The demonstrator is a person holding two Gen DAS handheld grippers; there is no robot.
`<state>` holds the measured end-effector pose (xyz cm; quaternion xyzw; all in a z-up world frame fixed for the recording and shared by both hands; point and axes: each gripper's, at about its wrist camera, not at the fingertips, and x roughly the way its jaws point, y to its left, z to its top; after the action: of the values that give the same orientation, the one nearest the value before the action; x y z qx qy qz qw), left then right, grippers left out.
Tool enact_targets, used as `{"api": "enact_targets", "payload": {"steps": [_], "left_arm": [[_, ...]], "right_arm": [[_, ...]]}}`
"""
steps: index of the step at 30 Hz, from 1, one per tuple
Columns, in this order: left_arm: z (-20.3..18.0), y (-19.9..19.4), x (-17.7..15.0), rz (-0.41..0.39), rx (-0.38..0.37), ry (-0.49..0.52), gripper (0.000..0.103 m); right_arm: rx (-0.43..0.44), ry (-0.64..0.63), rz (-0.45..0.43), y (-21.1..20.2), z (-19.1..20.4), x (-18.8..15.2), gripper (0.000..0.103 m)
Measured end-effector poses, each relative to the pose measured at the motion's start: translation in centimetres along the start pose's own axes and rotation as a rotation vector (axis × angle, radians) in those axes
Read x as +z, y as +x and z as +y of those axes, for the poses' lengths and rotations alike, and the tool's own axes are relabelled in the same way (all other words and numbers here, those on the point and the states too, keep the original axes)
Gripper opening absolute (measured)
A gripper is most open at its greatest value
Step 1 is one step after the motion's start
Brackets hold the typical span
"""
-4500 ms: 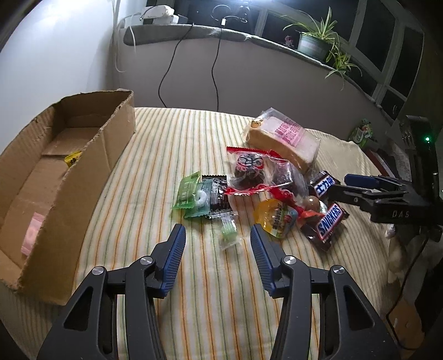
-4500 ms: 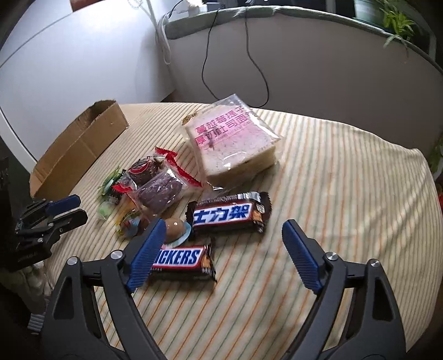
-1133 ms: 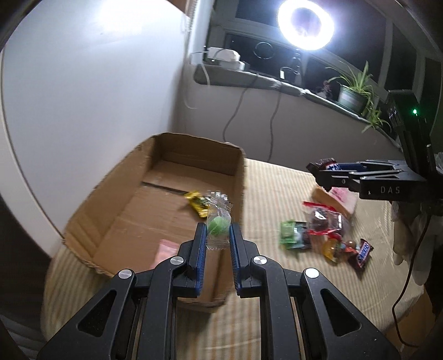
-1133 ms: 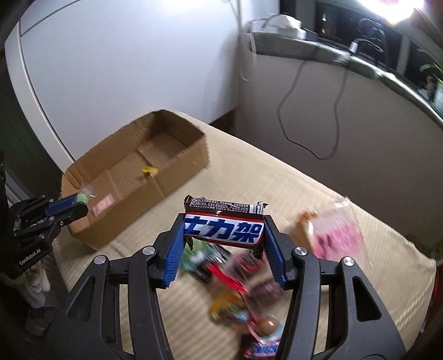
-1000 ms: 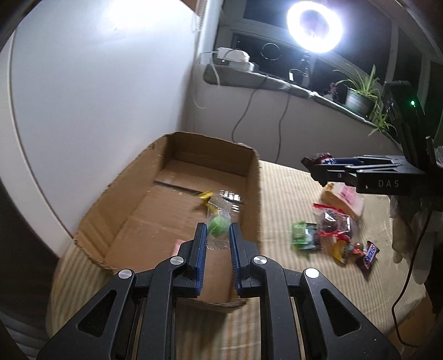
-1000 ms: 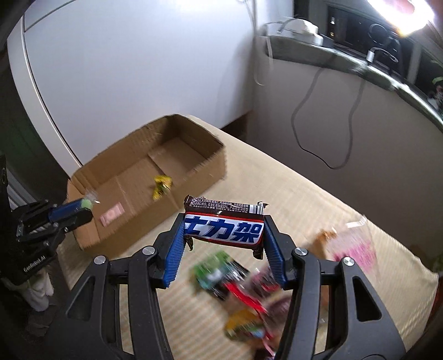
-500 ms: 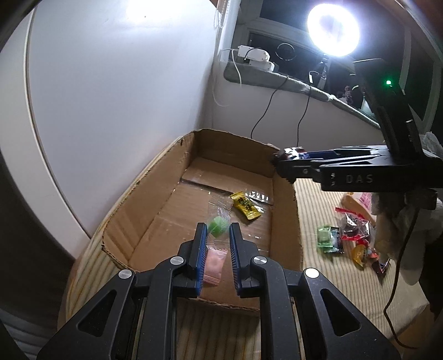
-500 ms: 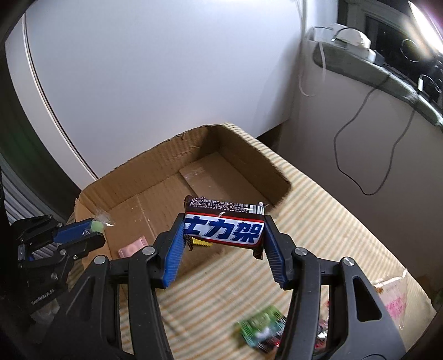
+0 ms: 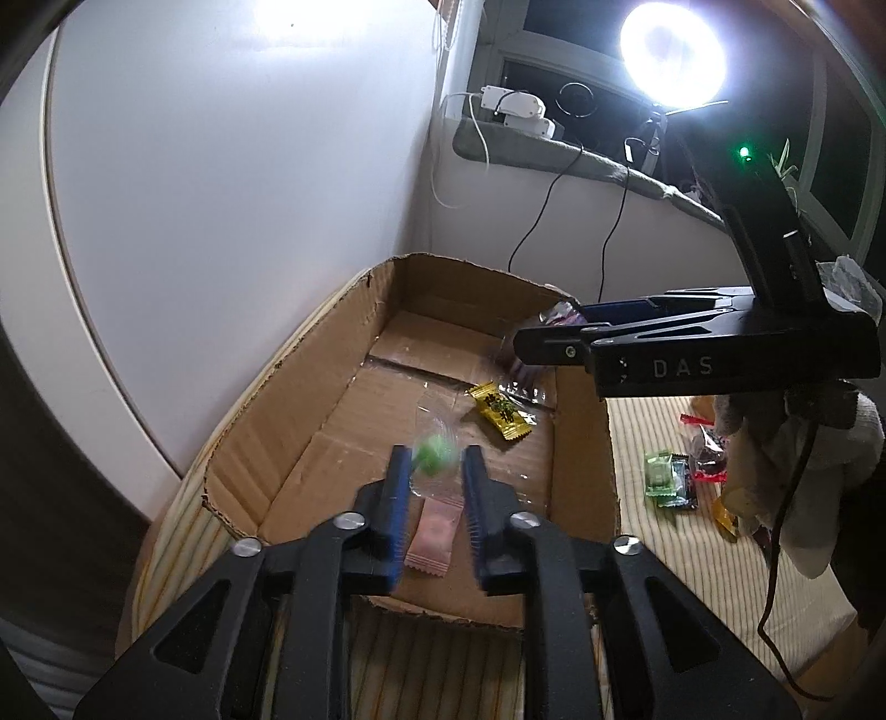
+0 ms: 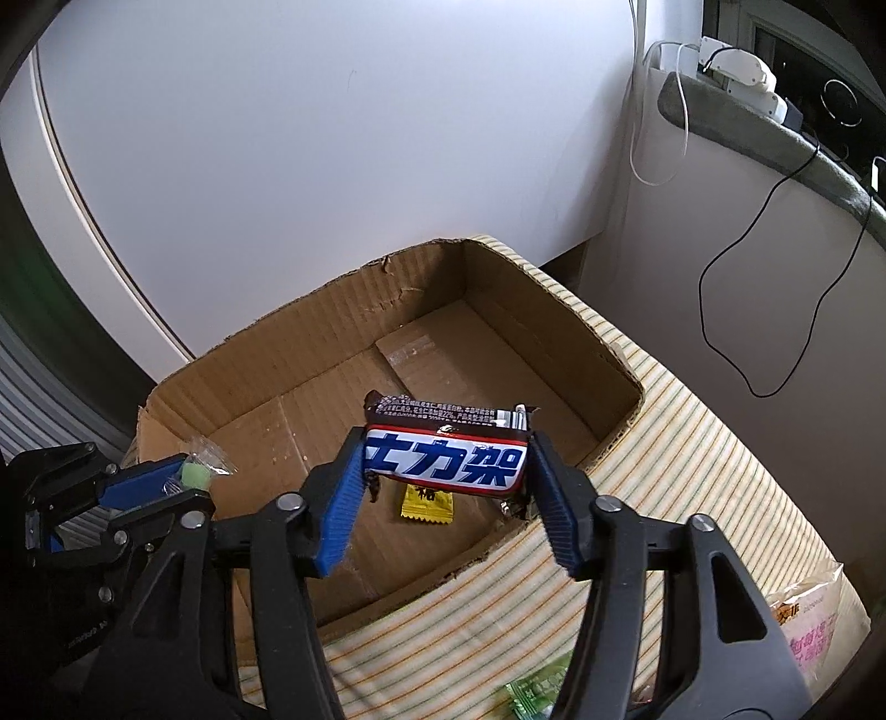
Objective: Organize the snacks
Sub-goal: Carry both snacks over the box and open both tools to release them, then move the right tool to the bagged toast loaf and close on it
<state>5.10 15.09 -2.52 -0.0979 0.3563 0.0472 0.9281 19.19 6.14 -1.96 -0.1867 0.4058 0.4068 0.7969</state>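
Note:
An open cardboard box (image 9: 260,421) (image 10: 531,310) sits on the striped table. My left gripper (image 9: 434,471) hovers over the box's near end; its jaws stand slightly apart and the green candy (image 9: 434,455) in clear wrap looks blurred between them. It also shows in the right wrist view (image 10: 195,475). My right gripper (image 10: 446,471) is shut on a Snickers bar (image 10: 446,457) with blue Chinese lettering, held over the box. A yellow candy (image 9: 501,412) (image 10: 426,501) and a pink sachet (image 9: 434,529) lie in the box.
Several other snacks (image 9: 673,479) lie on the table right of the box, among them a pink bread bag (image 10: 811,626) and a green packet (image 10: 534,695). A white wall stands behind the box. A ring light (image 9: 673,52) and cables are on the sill.
Both grippers have moved over the box. My left jaws have parted a little and the green candy now looks blurred. My right gripper still holds the Snickers bar.

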Motion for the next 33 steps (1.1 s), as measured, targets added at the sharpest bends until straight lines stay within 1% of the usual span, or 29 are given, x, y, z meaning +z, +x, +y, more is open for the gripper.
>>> {"api": "enact_targets", "payload": {"steps": [1,2,3,5,7,10,15,20,26,33], "left_arm": [[0.0,0.0,0.0,-0.001,0.001,0.001,0.039],[-0.1,-0.1,0.0,-0.005,0.005,0.002,0.043],[-0.1,-0.1,0.0,-0.007,0.008,0.002,0.046],[-0.1,-0.2,0.0,-0.009,0.009,0.001,0.048],[-0.3,-0.3,0.1,-0.014,0.010,0.003,0.060],[-0.8,-0.6,0.2,-0.023,0.009,0.014,0.061],[-1.9,-0.9,0.4,-0.030,-0.001,0.023,0.061],[-3.7,-0.9,0.4,-0.027,-0.024,0.045,0.064],[-6.7,-0.6,0.4,-0.018,-0.068,0.078,0.065],[-11.1,1.3,0.4,0.024,-0.152,0.104,0.066]], "right_arm": [[-0.001,-0.002,-0.003,0.0,0.1,0.0,0.072],[0.000,-0.003,-0.007,0.0,0.1,0.1,0.076],[0.001,-0.002,-0.012,-0.2,0.1,0.1,0.078],[0.001,0.005,-0.026,-0.6,0.0,0.2,0.086],[0.001,0.018,-0.038,-0.9,-0.3,0.2,0.091],[0.005,0.042,-0.043,-1.4,-0.8,0.1,0.093],[-0.011,0.050,-0.047,-2.6,-1.7,-0.5,0.094],[-0.028,0.067,-0.058,-4.1,-3.4,-1.4,0.094],[-0.045,0.114,-0.072,-6.1,-6.7,-3.3,0.094],[-0.089,0.188,-0.075,-8.1,-12.2,-6.1,0.094]]}}
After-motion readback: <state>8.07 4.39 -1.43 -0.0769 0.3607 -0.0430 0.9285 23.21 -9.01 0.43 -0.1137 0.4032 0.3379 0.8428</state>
